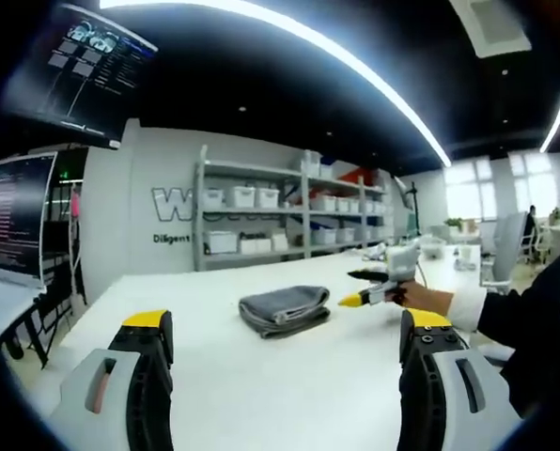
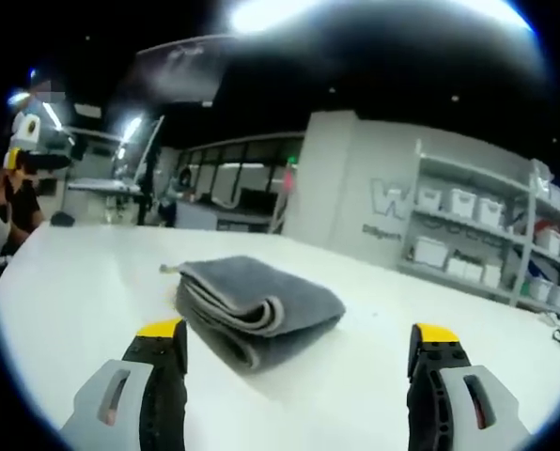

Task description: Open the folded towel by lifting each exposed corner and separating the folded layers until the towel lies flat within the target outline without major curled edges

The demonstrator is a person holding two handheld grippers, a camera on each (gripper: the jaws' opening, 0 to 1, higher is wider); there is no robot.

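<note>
A grey towel lies folded in several layers on the white table. In the left gripper view my left gripper is open, its yellow-tipped jaws wide apart, a little short of the towel. To the towel's right the right gripper comes in, held by a hand, its yellow tip close to the towel's edge. In the right gripper view the towel sits just ahead with its rolled fold edges facing me. My right gripper is open with nothing between its jaws.
Shelving with white bins lines the far wall beyond the table. Monitors stand at the left. A person's dark sleeve is at the right. Small items sit at the table's far right end.
</note>
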